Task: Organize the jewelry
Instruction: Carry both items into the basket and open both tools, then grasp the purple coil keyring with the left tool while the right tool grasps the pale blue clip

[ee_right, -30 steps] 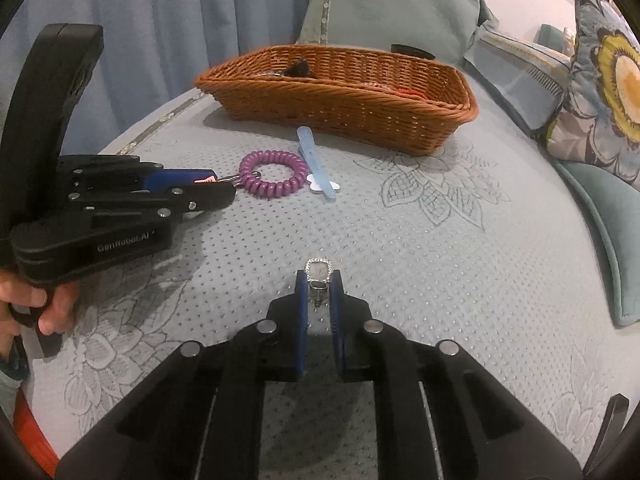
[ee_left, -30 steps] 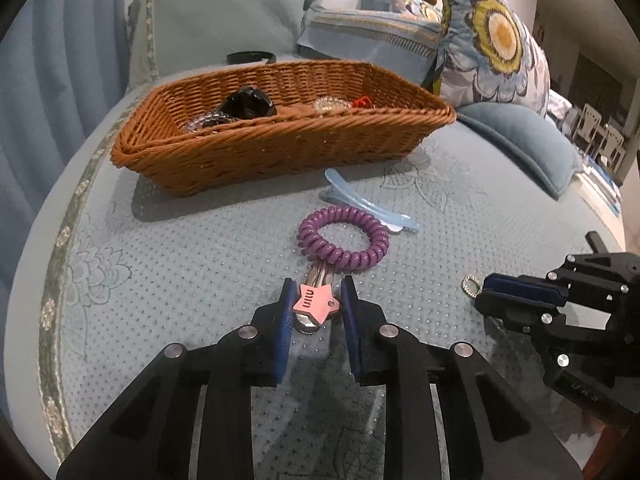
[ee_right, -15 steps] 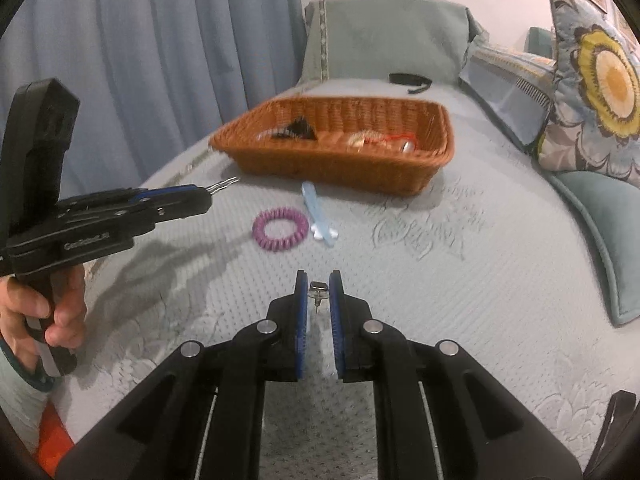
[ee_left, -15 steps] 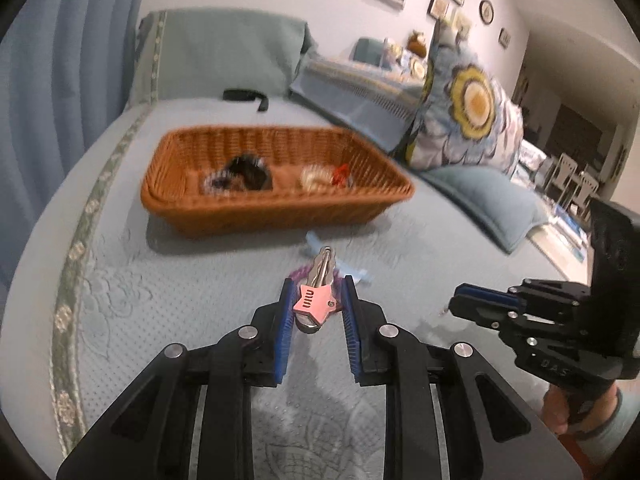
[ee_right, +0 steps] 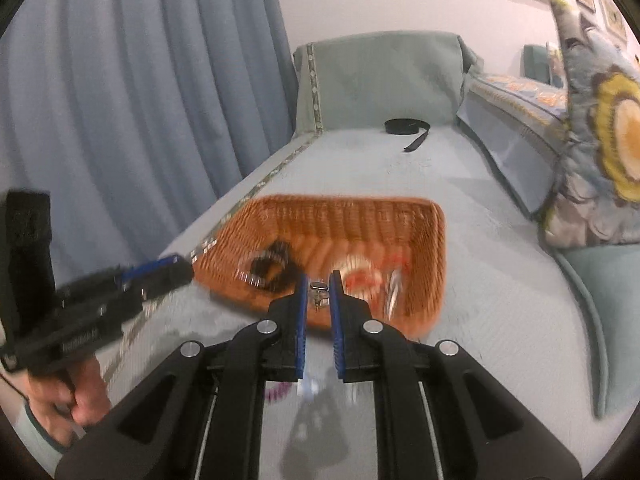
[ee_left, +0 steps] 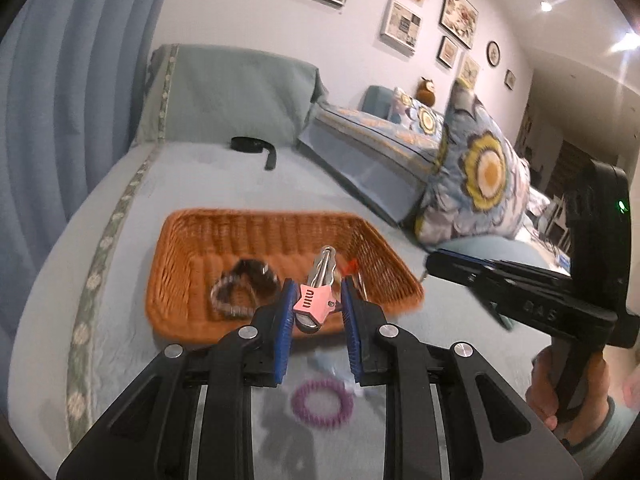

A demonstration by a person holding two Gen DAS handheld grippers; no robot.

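Observation:
My left gripper (ee_left: 316,286) is shut on a pink star hair clip (ee_left: 314,300) with a silver metal end, held in the air before the near rim of the orange wicker basket (ee_left: 188,240). My right gripper (ee_right: 319,284) is shut on a small silver ring (ee_right: 319,287), held above the basket's near edge (ee_right: 436,240). The basket holds a dark scrunchie (ee_left: 256,274), a beaded bracelet (ee_left: 226,294) and red and pale pieces (ee_right: 360,276). A purple coil hair tie (ee_left: 322,403) lies on the bed below my left gripper. The right gripper also shows in the left wrist view (ee_left: 432,261), and the left gripper in the right wrist view (ee_right: 182,270).
A pale blue hair clip (ee_left: 328,364) lies by the coil tie, partly hidden. A black strap (ee_left: 256,146) lies at the far end of the bed. A floral cushion (ee_left: 476,184) and folded quilt stand to the right, a blue curtain (ee_right: 140,100) to the left.
Both grippers rose off the bed with their items and moved forward toward the basket. The coil tie and blue clip stayed on the bed, now below the left gripper.

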